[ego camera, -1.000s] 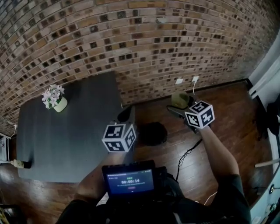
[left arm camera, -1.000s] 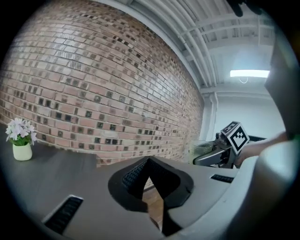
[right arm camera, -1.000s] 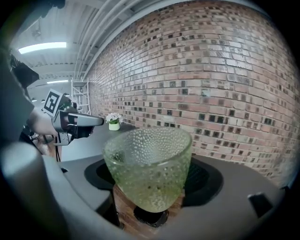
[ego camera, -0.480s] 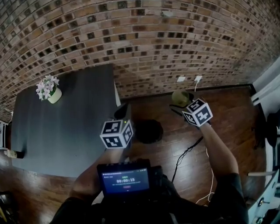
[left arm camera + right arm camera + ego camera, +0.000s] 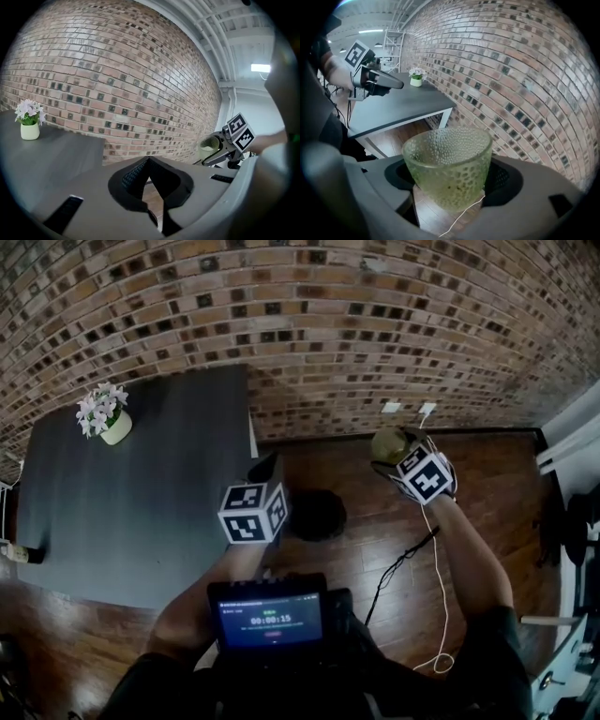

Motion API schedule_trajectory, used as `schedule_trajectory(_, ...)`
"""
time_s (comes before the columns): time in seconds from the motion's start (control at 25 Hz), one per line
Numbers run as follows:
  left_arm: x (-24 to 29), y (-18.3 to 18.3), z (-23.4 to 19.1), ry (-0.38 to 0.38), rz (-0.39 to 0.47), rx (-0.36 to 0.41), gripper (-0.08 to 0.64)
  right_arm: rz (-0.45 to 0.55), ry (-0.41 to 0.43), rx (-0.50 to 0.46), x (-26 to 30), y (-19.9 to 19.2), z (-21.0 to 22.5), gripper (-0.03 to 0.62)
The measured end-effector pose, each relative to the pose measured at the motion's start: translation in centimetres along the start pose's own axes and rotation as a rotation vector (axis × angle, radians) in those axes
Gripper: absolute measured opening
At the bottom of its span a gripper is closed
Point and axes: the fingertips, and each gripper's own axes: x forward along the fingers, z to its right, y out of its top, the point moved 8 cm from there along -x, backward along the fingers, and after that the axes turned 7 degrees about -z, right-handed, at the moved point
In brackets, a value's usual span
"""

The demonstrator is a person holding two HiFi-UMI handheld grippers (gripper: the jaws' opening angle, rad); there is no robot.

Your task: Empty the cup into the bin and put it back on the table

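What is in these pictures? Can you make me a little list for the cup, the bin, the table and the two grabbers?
cup: green bumpy glass cup, upright, held in the air
right gripper: right gripper, jaws closed on the cup's sides
left gripper: left gripper, jaws together, nothing in them
bin: dark round bin on the wooden floor beside the table, the cup off to its right
table: dark grey table, with a flower pot at its far corner
background: brick wall

The right tongs (image 5: 450,183) squeeze a bumpy green glass cup (image 5: 447,164) above the wood floor (image 5: 401,133). Behind are the dark tabletop (image 5: 393,105), a little flower pot (image 5: 416,80), the left tongs (image 5: 393,84) and a brick wall (image 5: 511,70).
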Motion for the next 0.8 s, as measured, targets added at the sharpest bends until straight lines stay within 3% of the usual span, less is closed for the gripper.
schedule_trajectory(0.44, -0.2, 0.0, -0.7, -0.020, -0.007, -0.017, 0.000, -0.150, -0.106, -0.200, 0.1, -0.2, 0.1, 0.396)
schedule_trajectory(0.8, -0.5, -0.3, -0.1, -0.032, -0.016, -0.018, 0.000, -0.199, -0.178, -0.342, -1.4, 0.7, -0.2, 0.396)
